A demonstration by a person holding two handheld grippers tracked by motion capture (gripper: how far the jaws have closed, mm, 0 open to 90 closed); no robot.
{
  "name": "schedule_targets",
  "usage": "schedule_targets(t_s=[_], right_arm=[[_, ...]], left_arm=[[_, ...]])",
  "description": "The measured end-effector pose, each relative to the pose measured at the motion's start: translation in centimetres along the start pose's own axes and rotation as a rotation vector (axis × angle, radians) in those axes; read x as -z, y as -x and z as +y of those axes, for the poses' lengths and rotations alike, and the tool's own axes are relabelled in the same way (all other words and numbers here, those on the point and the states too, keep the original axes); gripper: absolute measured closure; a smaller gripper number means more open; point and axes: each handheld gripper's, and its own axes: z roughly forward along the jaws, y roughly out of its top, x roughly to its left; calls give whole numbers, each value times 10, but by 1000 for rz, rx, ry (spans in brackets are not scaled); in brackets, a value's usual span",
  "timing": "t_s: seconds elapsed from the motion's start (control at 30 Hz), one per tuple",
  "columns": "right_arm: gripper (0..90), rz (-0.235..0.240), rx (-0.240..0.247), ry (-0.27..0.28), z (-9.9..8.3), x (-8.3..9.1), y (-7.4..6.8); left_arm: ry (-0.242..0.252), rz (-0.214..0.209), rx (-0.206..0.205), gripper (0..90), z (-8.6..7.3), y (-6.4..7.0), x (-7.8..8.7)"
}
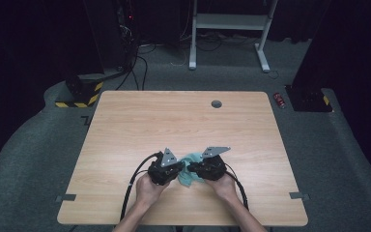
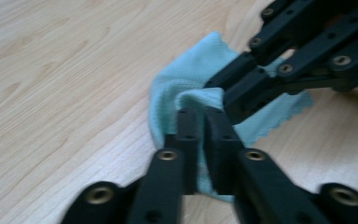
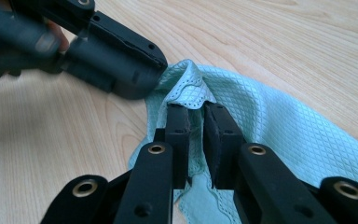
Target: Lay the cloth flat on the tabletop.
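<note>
A light teal cloth point(image 1: 189, 170) lies bunched on the wooden table point(image 1: 174, 121) near its front edge, between the two grippers. My left gripper point(image 1: 176, 169) is shut on a fold of the cloth point(image 2: 186, 70); its jaws pinch the fabric at the tips point(image 2: 200, 112). My right gripper point(image 1: 193, 167) is shut on the same bunched edge of the cloth point(image 3: 279, 116), its tips point(image 3: 195, 108) meeting the left gripper's tips. The two grippers nearly touch, with fabric gathered between them.
A round cable hole point(image 1: 216, 104) sits in the table's far edge. On the floor beyond are a white desk frame point(image 1: 229, 29), a yellow-black striped block point(image 1: 79, 92), cables and a red can point(image 1: 279, 100).
</note>
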Motion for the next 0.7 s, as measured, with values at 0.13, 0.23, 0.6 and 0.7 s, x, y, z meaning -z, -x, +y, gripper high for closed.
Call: schedule_targets(t_s=[0.13,0.23,0.6,0.7], right_arm=[[893,-2,20,2,3,-2,-3],[900,-3,40,-2,6,-4,-6],[825,-12,20,8,-2,2,-4],[765,-4,13,-10,-6,3,-3]], left_arm=[[-7,3,-1,718,0,1,-2],[-6,-2,6,809,1,-2,-4],[-10,-27,5,888,1,-5,-3],[-2,-31,13,888,0,-8,-1]])
